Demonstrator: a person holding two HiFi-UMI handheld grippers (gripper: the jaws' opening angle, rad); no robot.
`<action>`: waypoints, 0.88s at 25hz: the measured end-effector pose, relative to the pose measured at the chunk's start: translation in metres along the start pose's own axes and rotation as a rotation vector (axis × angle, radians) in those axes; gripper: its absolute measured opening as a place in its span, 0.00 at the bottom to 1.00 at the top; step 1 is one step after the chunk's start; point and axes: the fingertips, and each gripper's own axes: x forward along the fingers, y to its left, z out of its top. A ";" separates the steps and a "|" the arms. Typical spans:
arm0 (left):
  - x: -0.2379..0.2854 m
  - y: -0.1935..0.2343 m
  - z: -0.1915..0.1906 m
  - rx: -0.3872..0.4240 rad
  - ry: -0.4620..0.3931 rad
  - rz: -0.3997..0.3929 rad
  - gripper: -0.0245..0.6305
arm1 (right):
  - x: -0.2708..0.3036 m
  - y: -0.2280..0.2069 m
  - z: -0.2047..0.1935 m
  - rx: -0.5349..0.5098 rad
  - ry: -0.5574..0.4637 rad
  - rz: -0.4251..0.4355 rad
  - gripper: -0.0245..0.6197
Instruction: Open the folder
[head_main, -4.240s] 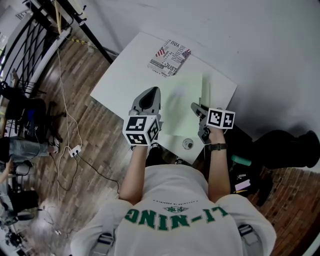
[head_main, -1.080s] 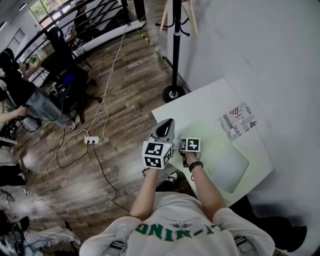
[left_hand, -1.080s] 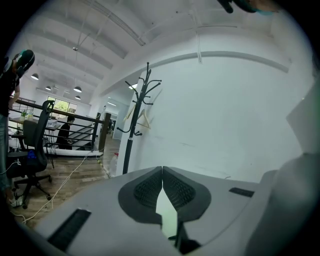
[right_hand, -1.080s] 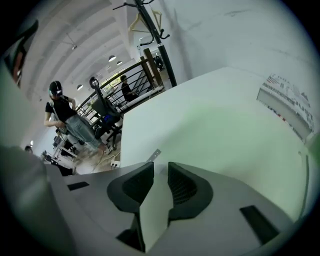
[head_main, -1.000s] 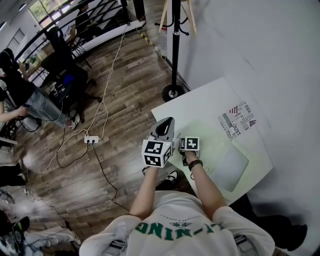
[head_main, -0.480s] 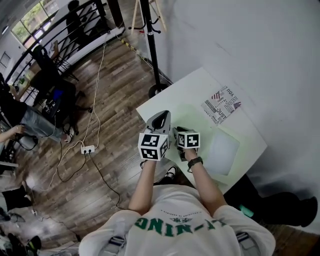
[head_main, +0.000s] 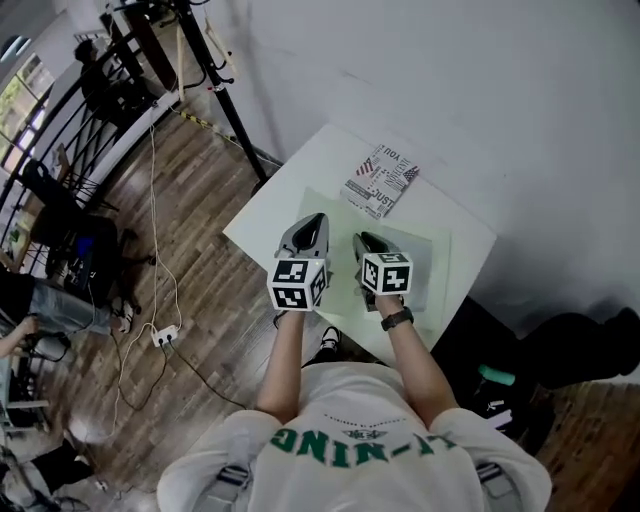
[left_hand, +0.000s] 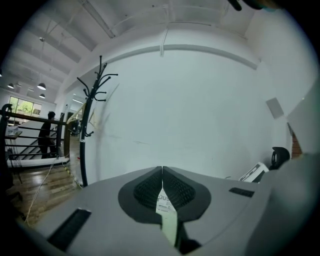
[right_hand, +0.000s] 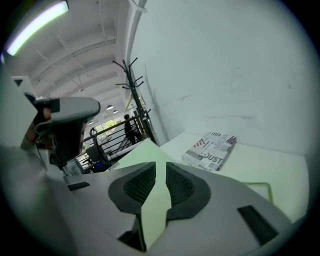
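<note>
A pale green folder (head_main: 440, 265) lies spread on the white table (head_main: 265, 215). Both grippers hover side by side above its near left part. My left gripper (head_main: 305, 232) is shut, its tips meeting (left_hand: 162, 170) with nothing gripped. My right gripper (head_main: 362, 243) is level with it; its jaws (right_hand: 160, 167) stand a narrow gap apart. The folder's green (right_hand: 135, 157) shows past the tips and through that gap, and I see no pad pressing on it. A clear pocket edge (right_hand: 261, 186) shows at the right.
A printed booklet (head_main: 380, 180) (right_hand: 210, 150) lies at the table's far edge, just beyond the folder. A black coat stand (head_main: 215, 75) (left_hand: 87, 130) rises left of the table, near the wall. Cables and a power strip (head_main: 160, 330) lie on the wooden floor. A dark bag (head_main: 585, 335) sits to the right.
The head view has swung round. Both grippers have moved from the table's near edge to over the folder, and the right one has risen from the folder's edge.
</note>
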 end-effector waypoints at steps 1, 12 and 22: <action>0.005 -0.013 -0.001 0.004 0.005 -0.019 0.06 | -0.016 -0.013 0.007 0.001 -0.029 -0.028 0.15; 0.043 -0.136 0.019 0.055 -0.017 -0.186 0.06 | -0.182 -0.118 0.069 -0.001 -0.316 -0.251 0.06; 0.052 -0.188 0.049 0.131 -0.083 -0.239 0.06 | -0.256 -0.138 0.114 -0.115 -0.472 -0.380 0.06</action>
